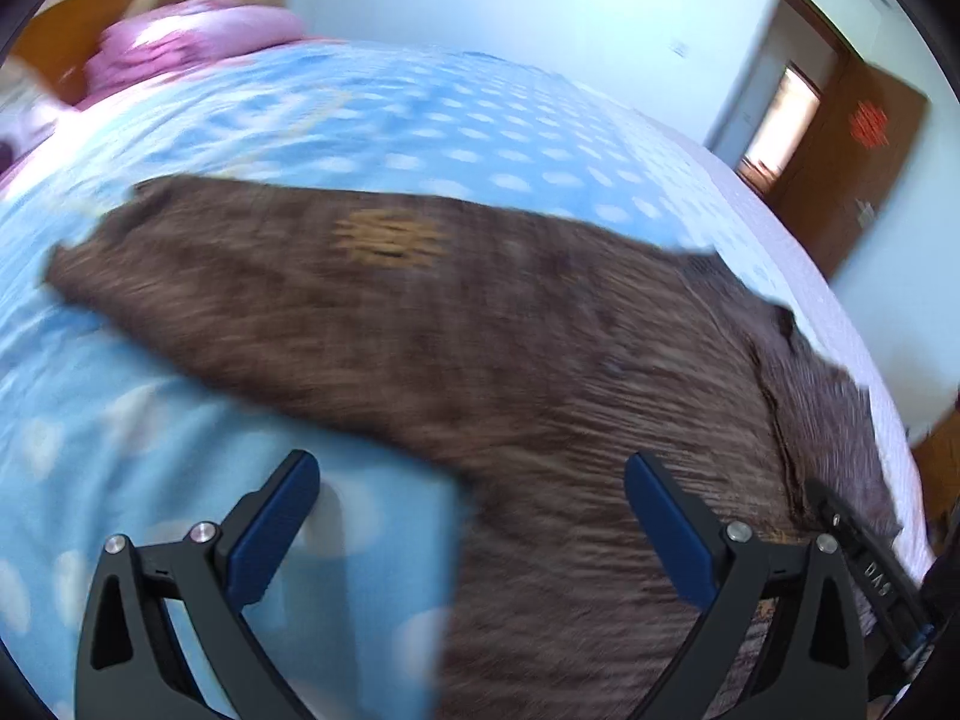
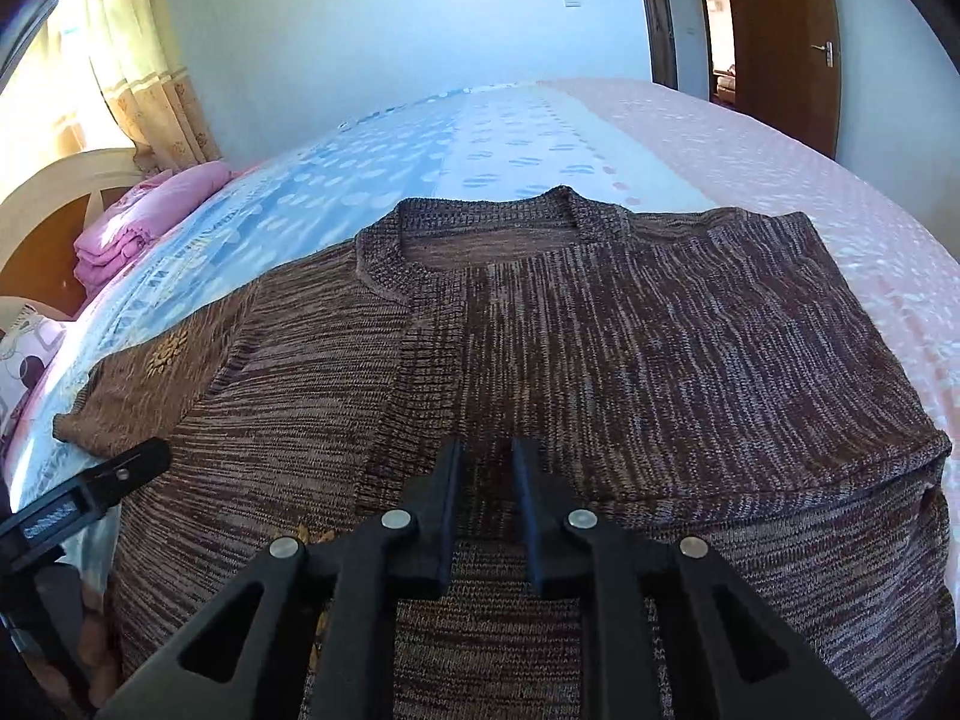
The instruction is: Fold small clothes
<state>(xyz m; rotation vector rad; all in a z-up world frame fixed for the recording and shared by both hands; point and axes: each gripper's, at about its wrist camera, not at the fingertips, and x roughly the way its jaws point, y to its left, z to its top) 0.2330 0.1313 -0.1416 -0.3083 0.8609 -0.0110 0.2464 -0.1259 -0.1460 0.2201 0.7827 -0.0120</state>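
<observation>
A brown knit sweater (image 2: 600, 348) lies spread flat on the bed, neck (image 2: 480, 228) away from me and a sleeve (image 2: 162, 384) with a yellow pattern reaching left. My right gripper (image 2: 486, 456) is at its near hem, jaws nearly together with knit fabric pinched between them. In the blurred left wrist view the sweater (image 1: 480, 330) runs across the bed. My left gripper (image 1: 471, 468) hovers wide open over its lower edge, holding nothing. One left finger (image 2: 129, 468) shows at the sweater's left side.
A blue dotted sheet (image 2: 372, 180) covers the bed, with a pink cover (image 2: 750, 144) on the right. Folded pink bedding (image 2: 138, 222) and a wooden headboard (image 2: 54, 192) are far left. A brown door (image 2: 780, 42) stands open behind.
</observation>
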